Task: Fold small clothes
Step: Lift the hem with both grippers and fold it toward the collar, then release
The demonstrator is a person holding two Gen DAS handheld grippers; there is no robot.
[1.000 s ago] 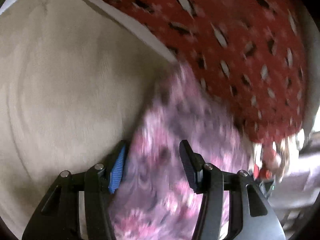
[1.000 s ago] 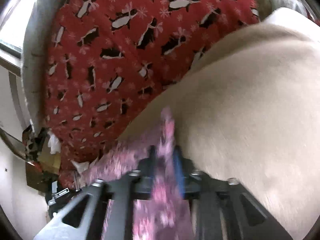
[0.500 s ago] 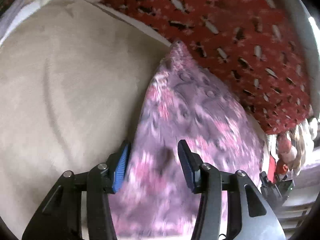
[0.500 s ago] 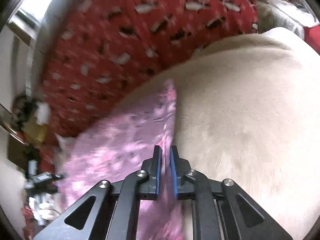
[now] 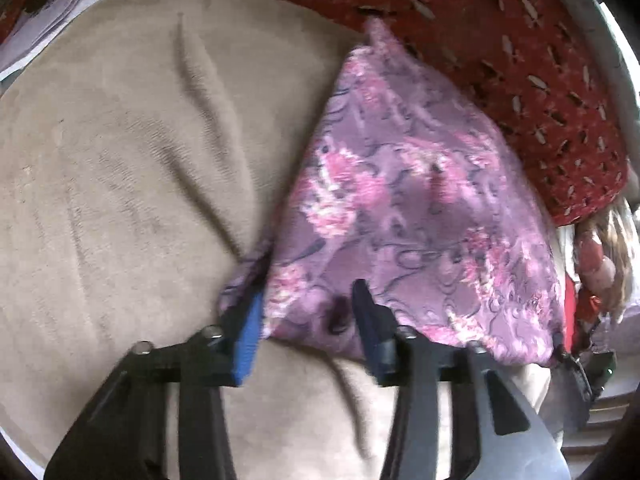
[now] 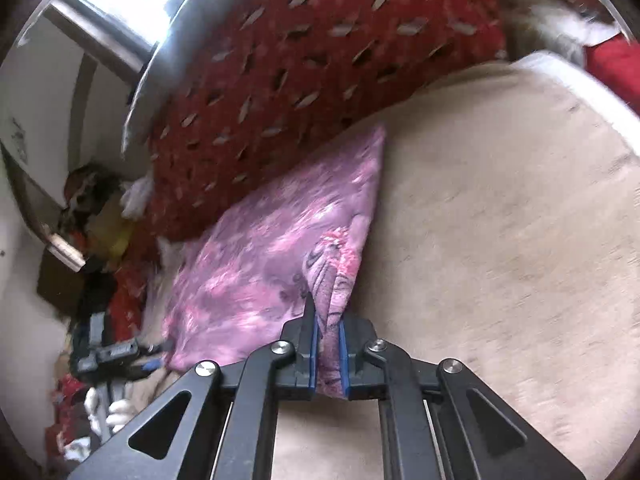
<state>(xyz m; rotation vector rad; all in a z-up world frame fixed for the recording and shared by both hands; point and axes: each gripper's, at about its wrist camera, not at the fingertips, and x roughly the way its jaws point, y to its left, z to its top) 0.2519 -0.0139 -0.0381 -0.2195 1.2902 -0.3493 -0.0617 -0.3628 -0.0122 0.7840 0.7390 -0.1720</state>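
A small purple and pink floral cloth [image 5: 408,208] lies spread on a beige blanket [image 5: 120,184]; it also shows in the right wrist view [image 6: 272,252]. My left gripper [image 5: 308,304] is open, its fingers straddling the cloth's near edge. My right gripper [image 6: 329,320] is shut on a bunched near corner of the cloth, low over the beige blanket [image 6: 500,240]. The far corner of the cloth points at the red pillow.
A red penguin-print pillow [image 5: 520,48] lies along the far edge of the blanket, also in the right wrist view [image 6: 304,60]. Papers [image 5: 48,4] sit at the far left. Clutter and a doll [image 5: 604,248] lie beside the bed.
The cloth has been drawn out flat onto the blanket and pulled toward me. The left gripper's fingers now sit at its near edge. The right gripper stays clamped on its corner.
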